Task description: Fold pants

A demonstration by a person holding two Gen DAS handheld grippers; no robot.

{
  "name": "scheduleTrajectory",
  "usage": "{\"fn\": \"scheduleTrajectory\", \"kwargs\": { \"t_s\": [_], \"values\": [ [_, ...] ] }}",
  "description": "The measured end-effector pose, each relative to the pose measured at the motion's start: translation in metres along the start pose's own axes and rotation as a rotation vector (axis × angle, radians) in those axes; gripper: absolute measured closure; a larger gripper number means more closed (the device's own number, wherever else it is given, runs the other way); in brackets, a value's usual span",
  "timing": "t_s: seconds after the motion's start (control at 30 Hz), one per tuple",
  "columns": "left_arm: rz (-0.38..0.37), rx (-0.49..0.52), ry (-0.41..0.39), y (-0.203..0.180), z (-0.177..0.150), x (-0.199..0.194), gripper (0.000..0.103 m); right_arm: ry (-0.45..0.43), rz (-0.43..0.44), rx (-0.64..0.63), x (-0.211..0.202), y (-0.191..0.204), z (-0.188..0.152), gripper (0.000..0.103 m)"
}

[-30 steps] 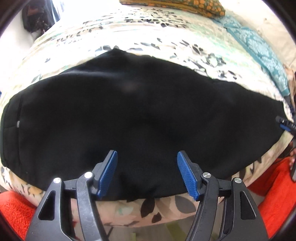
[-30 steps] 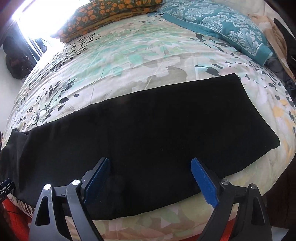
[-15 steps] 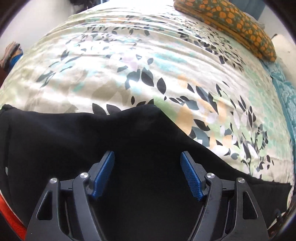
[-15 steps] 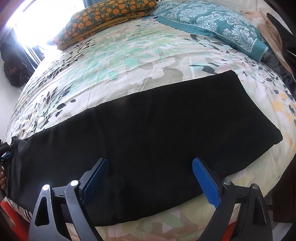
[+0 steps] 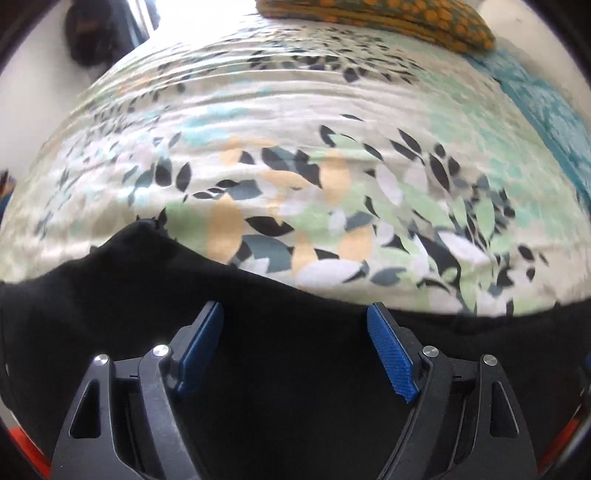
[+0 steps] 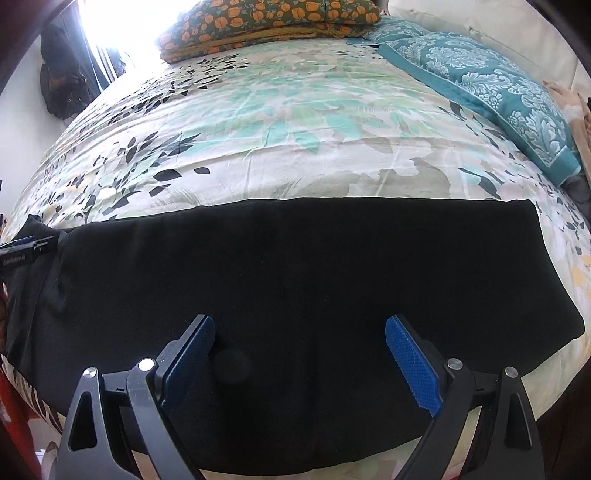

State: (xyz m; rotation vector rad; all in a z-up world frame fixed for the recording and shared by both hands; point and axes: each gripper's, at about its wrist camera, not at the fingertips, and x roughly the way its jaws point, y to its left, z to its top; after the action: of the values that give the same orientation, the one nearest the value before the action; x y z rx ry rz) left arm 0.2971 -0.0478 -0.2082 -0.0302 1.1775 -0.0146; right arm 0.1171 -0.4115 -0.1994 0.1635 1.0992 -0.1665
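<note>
Both jaws gape: my left hand-held gripper [image 5: 295, 343] hovers over the black pants [image 6: 295, 280], my right hand-held gripper [image 6: 299, 354] likewise, nothing held. The pants lie as one long matte band along the bed's [image 6: 295, 122] near edge, legs apparently stacked; I judge the crosswise folds remain. Beyond, smooth leaf-print sheet, then patterned pillows [image 6: 273, 18].

- One pair of black pants [image 6: 295, 280], lying flat across the bed.
- One floral bedspread [image 6: 280, 122] beneath them.
- Two grippers: the left gripper [image 5: 295, 347] and the right gripper [image 6: 299, 354], each with two blue-padded fingers spread apart.
- Two pillows: one orange-flowered pillow [image 6: 273, 18], one teal damask pillow [image 6: 491, 88].
</note>
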Motion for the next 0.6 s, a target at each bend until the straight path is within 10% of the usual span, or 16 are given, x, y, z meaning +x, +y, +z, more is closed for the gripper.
{"fn": "scheduleTrajectory", "kwargs": {
  "t_s": [0.2, 0.4, 0.5, 0.6],
  "values": [
    [-0.074, 0.171, -0.044, 0.005, -0.021, -0.041, 0.022, -0.024, 0.083, -0.011, -0.016, 0.024, 0.014, 0.010],
    [-0.031, 0.255, -0.004, 0.005, -0.081, -0.048, 0.022, 0.093, 0.294, -0.195, 0.029, 0.157, 0.041, 0.010],
    [-0.003, 0.262, 0.035, 0.013, -0.099, -0.044, 0.022, 0.037, 0.112, -0.370, 0.063, 0.217, 0.055, 0.000],
    [0.002, 0.249, 0.037, 0.027, -0.104, -0.051, 0.022, 0.053, 0.129, -0.255, 0.079, 0.215, 0.093, 0.002]
  ]
}}
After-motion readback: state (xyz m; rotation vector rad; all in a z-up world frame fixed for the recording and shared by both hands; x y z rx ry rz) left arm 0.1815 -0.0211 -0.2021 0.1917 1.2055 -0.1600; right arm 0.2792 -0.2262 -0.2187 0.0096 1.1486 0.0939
